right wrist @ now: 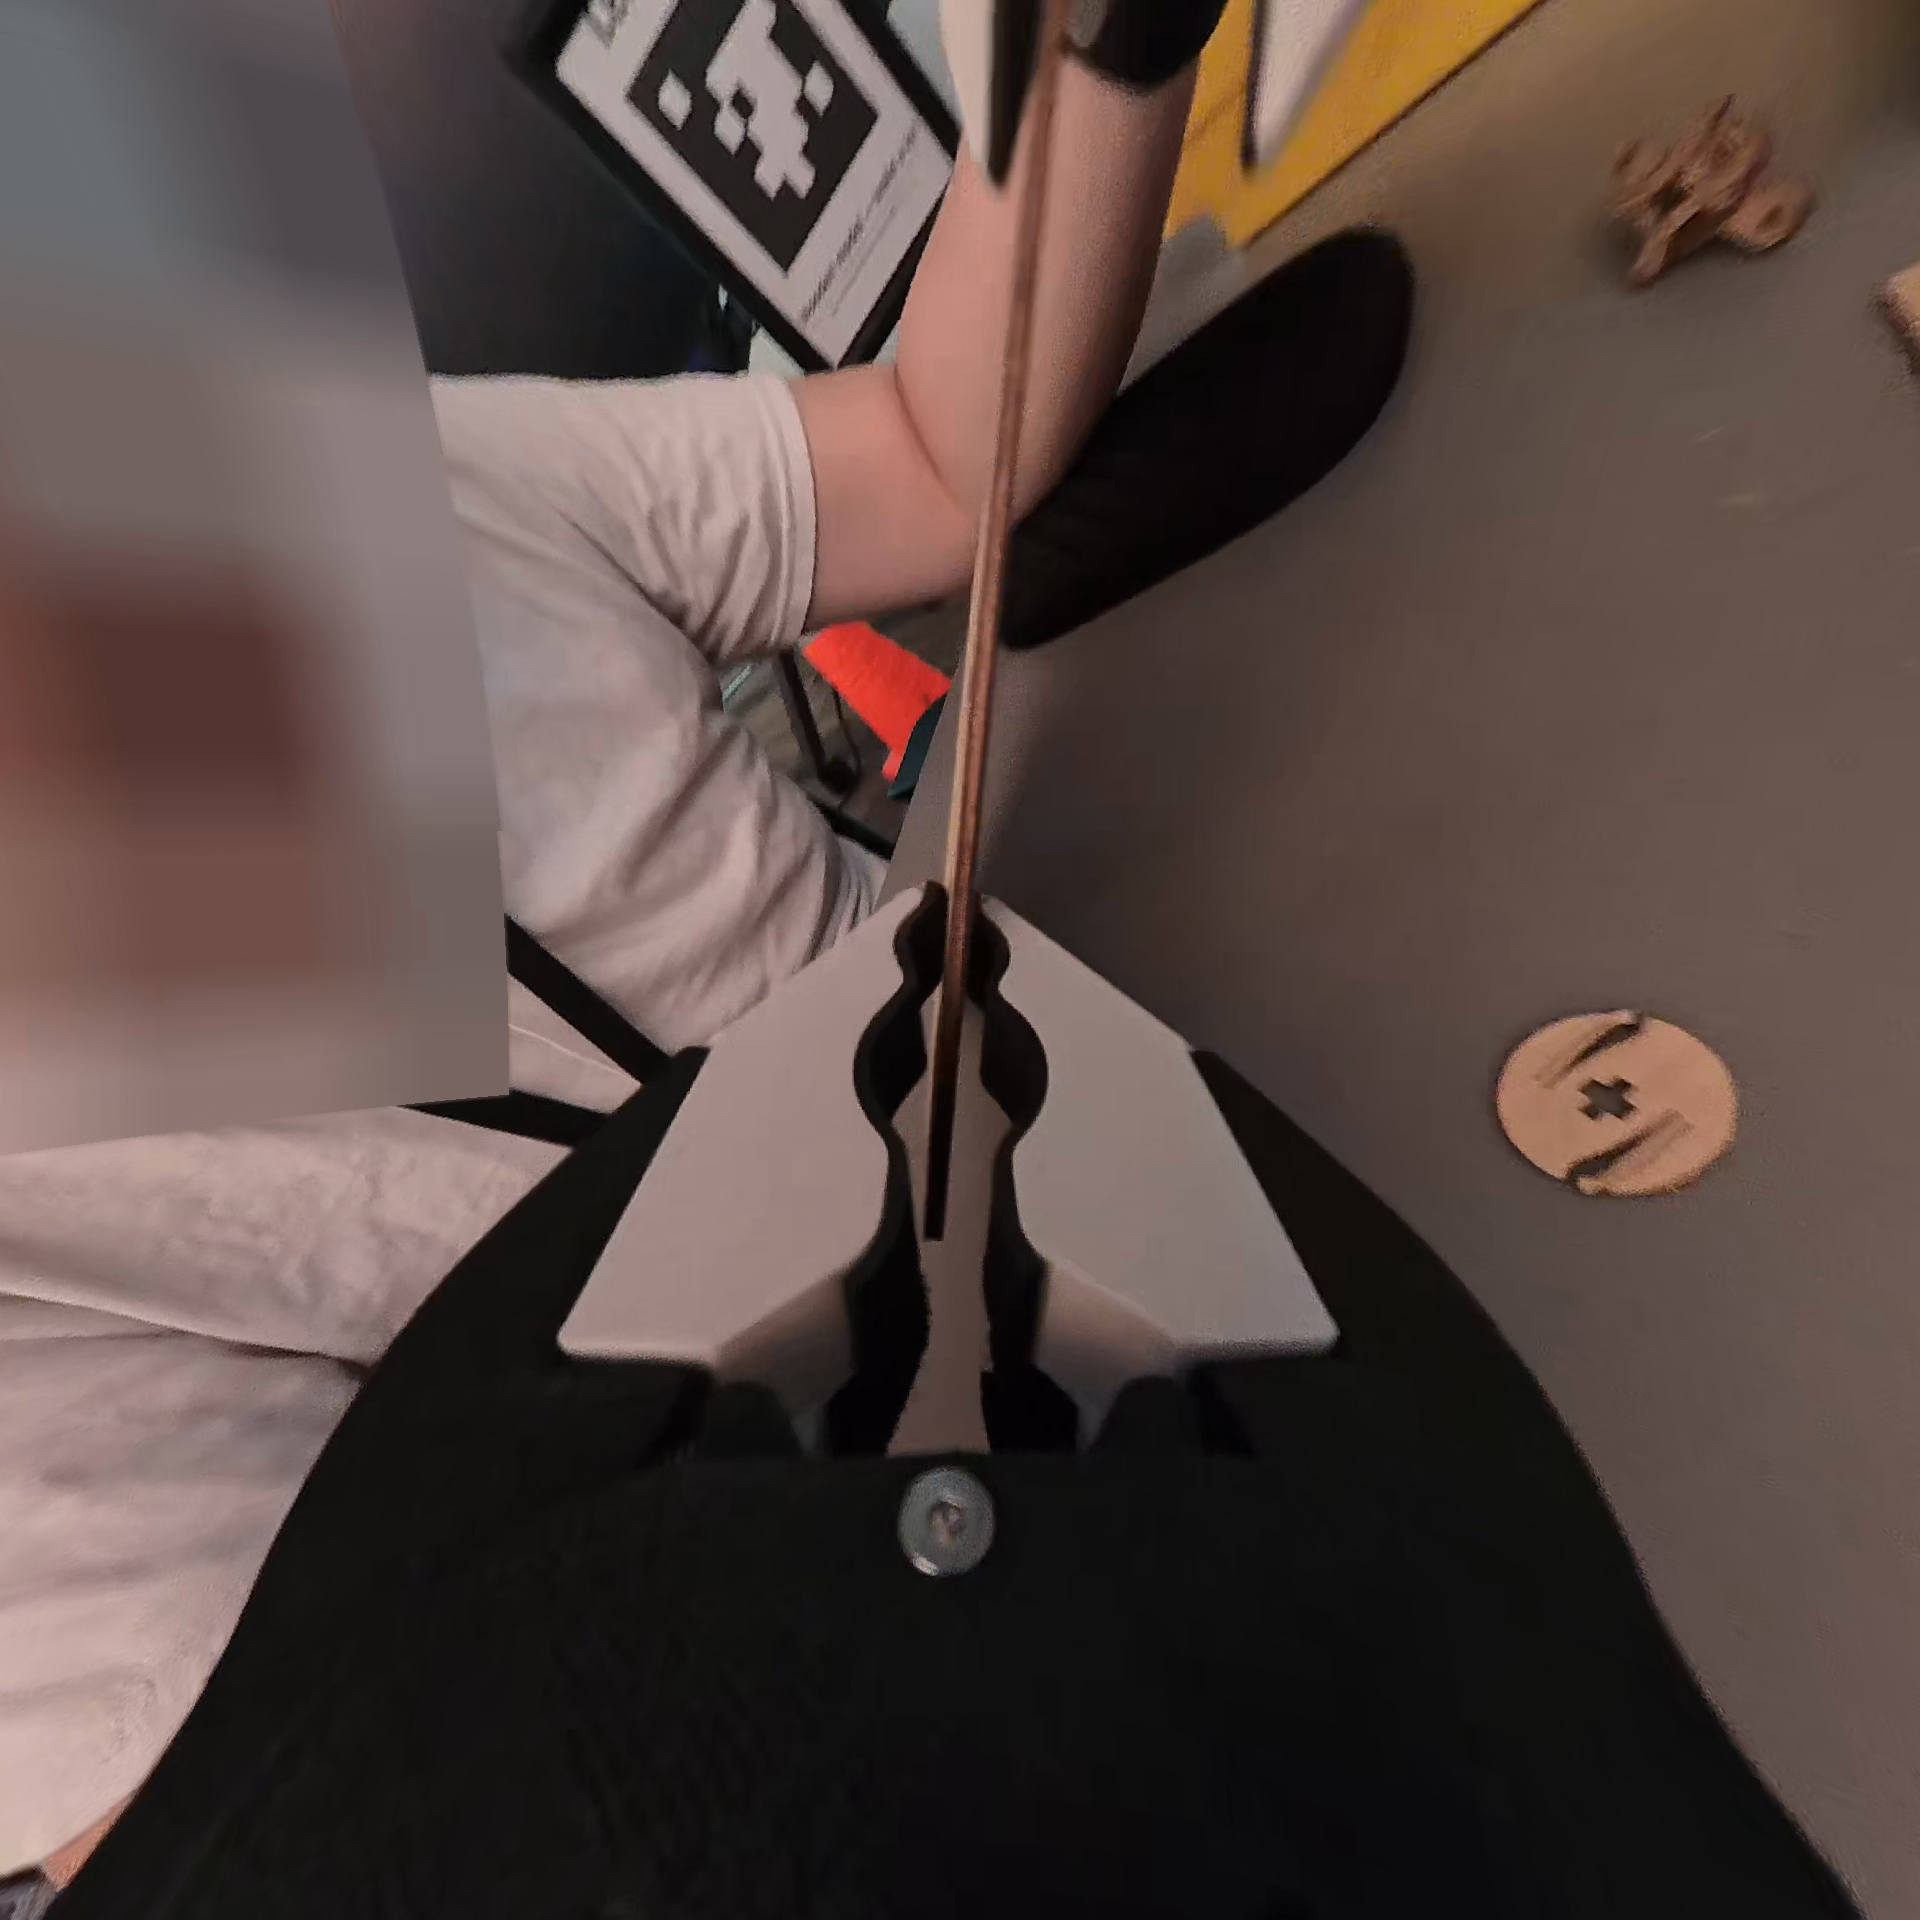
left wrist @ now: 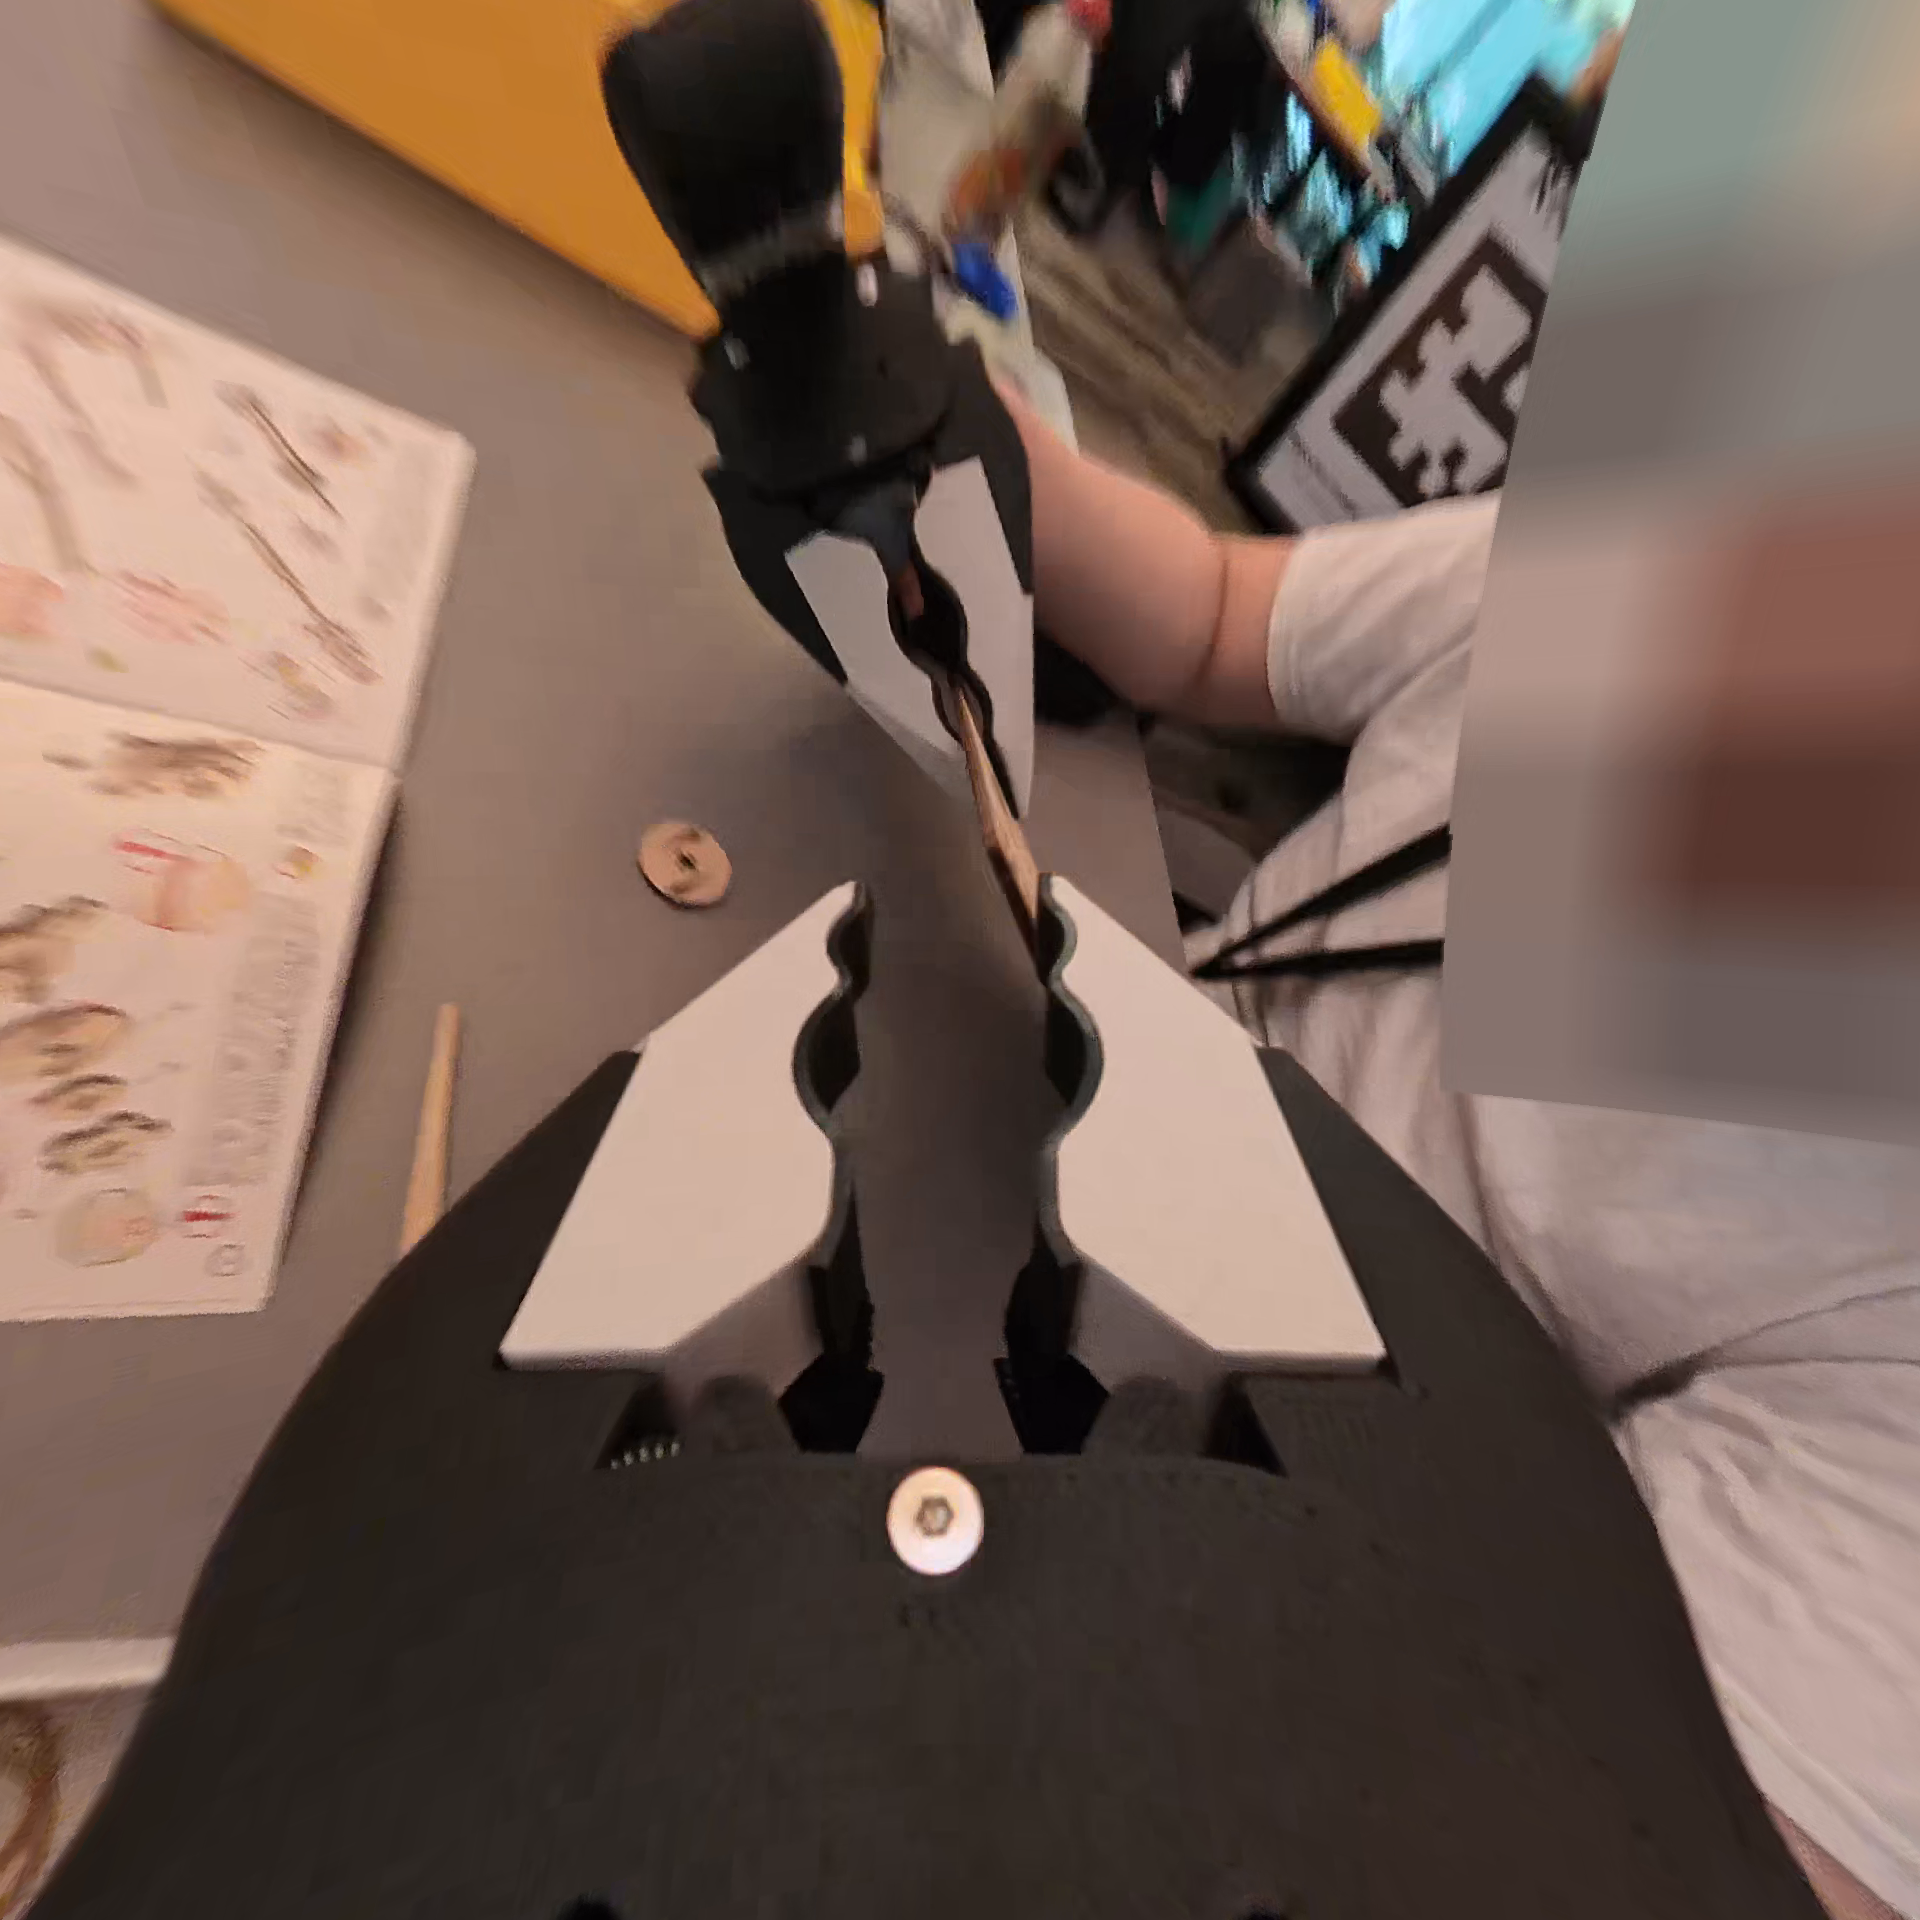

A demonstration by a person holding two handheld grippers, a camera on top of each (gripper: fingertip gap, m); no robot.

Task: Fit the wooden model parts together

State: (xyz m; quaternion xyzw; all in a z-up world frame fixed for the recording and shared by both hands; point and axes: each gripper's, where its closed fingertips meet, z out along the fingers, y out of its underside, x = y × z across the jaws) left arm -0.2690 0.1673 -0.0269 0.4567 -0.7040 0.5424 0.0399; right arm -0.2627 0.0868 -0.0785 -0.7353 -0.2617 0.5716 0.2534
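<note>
My right gripper (right wrist: 958, 904) is shut on a thin wooden strip (right wrist: 987, 582), seen edge-on, which runs forward out of its jaws above the grey table. In the left wrist view the right gripper (left wrist: 966, 717) comes in from the top, and the strip (left wrist: 1003, 821) slants down to my left gripper (left wrist: 951, 894). The left gripper is open, and the strip's end lies against the inner tip of its right finger (left wrist: 1060, 935). A round wooden disc (left wrist: 683, 862) with a cross-shaped hole lies flat on the table; it also shows in the right wrist view (right wrist: 1616, 1101).
An open instruction booklet (left wrist: 156, 779) lies at the left, with a loose wooden stick (left wrist: 436, 1122) beside it. A yellow box (left wrist: 468, 104) stands behind. A small assembled wooden piece (right wrist: 1704, 187) and a black oval object (right wrist: 1216, 436) are on the table. The person's arm (left wrist: 1143, 603) is close by. One gripper's finger ends stand about 11 cm off the other's. Between my right fingertips and the round wooden disc (left wrist: 683, 862) there is roughly 11 cm. It turns up in the right wrist view (right wrist: 1614, 1076) as well.
</note>
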